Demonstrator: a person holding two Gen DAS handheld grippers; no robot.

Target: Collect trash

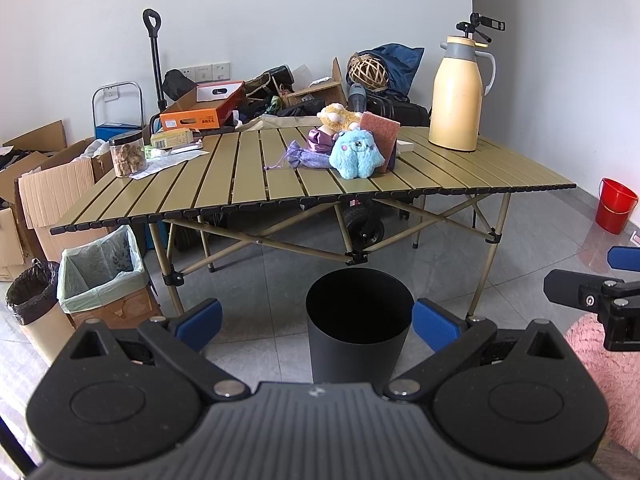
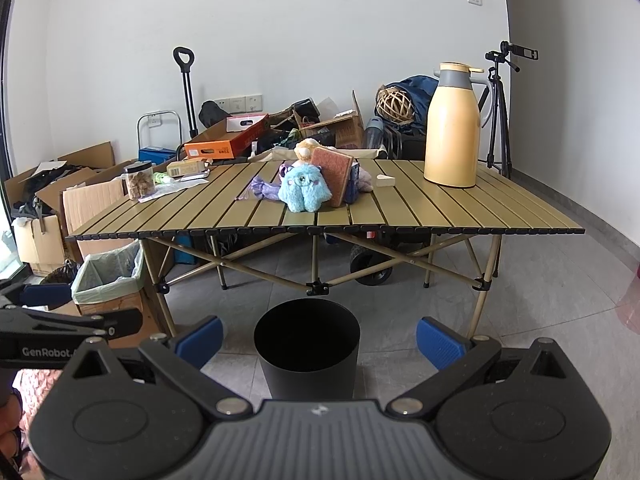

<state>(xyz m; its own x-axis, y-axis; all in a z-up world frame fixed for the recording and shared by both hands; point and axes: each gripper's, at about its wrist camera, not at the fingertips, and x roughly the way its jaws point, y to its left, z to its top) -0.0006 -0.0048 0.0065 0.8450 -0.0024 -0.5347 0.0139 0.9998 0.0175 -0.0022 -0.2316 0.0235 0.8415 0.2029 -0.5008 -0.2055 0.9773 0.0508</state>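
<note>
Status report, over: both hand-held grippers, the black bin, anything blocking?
Left hand-held gripper open, empty. Right hand-held gripper open, empty. Black bin upright on floor before folding table. Path clear.

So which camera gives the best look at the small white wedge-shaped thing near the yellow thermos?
The right wrist view: the white wedge lies in the open beside the toys. In the left wrist view it is mostly hidden behind the toy pile.

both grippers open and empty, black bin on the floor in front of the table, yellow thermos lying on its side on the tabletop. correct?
One thing is off: the yellow thermos stands upright near the table's right end, as the right wrist view shows. The rest holds: left gripper and right gripper are open and empty, and the black bin sits on the floor in front.
</note>
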